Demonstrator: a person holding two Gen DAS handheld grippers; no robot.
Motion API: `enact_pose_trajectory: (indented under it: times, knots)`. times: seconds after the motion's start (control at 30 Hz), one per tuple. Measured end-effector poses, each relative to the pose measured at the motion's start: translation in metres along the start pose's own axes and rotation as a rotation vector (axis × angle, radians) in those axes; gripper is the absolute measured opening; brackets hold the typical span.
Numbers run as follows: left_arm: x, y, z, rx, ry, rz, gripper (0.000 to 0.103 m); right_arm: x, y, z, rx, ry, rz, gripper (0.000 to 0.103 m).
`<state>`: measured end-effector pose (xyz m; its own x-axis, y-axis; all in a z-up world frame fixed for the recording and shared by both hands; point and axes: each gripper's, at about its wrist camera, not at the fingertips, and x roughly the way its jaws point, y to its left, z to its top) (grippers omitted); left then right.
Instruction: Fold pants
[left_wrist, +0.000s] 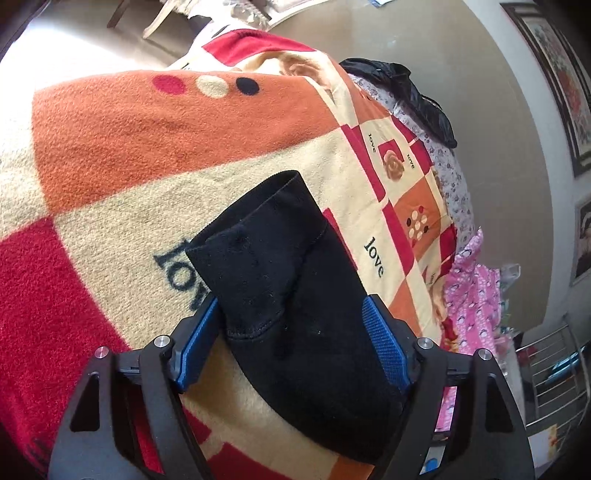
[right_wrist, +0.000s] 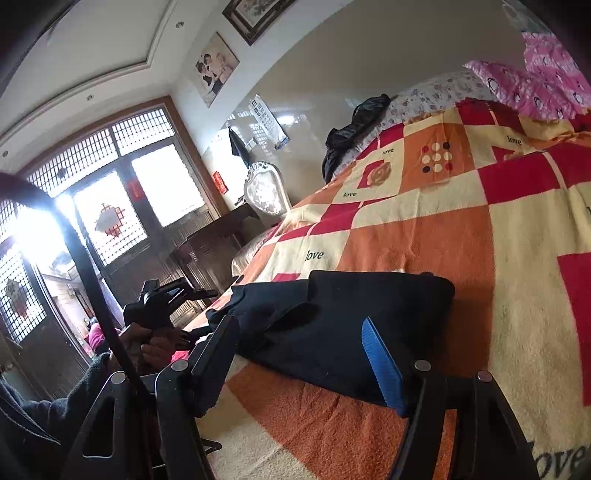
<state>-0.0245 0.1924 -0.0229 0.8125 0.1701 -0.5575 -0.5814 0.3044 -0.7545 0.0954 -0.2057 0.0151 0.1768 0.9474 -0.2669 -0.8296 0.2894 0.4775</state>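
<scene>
The folded black pants (left_wrist: 291, 280) lie flat on the checked blanket (left_wrist: 122, 133) covering the bed. The left gripper (left_wrist: 295, 347) has its fingers (left_wrist: 384, 343) spread wide on either side of the bundle, not pinching it. The right gripper (right_wrist: 306, 354) also stands spread, the pants (right_wrist: 354, 325) at twelve o'clock ahead, unpinched
</scene>
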Motion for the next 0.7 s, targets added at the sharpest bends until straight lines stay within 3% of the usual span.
enact_pose_trajectory:
  times: [0.1, 0.23, 0.33, 0.43, 0.6, 0.7]
  knots:
    - [0.004, -0.003, -0.002, 0.041, 0.002, 0.004, 0.076, 0.000, -0.001, -0.001, 0.009, -0.003, -0.002, 0.066]
    - [0.000, 0.006, -0.008, 0.051, -0.030, 0.046, 0.043, 0.000, -0.001, -0.001, 0.016, 0.001, -0.007, 0.066]
    - [0.000, 0.012, -0.010, 0.051, -0.059, 0.061, 0.025, 0.002, -0.001, -0.001, 0.017, 0.013, -0.011, 0.066]
    - [0.000, 0.008, -0.012, 0.083, -0.088, 0.079, 0.015, 0.004, 0.000, -0.002, 0.016, 0.027, -0.014, 0.066]
    - [-0.018, -0.041, -0.044, 0.387, -0.309, 0.191, 0.013, 0.005, 0.001, -0.001, 0.017, 0.041, -0.017, 0.066]
    - [-0.022, -0.062, -0.064, 0.540, -0.387, 0.212, 0.013, 0.019, -0.001, 0.016, 0.067, 0.148, -0.131, 0.066]
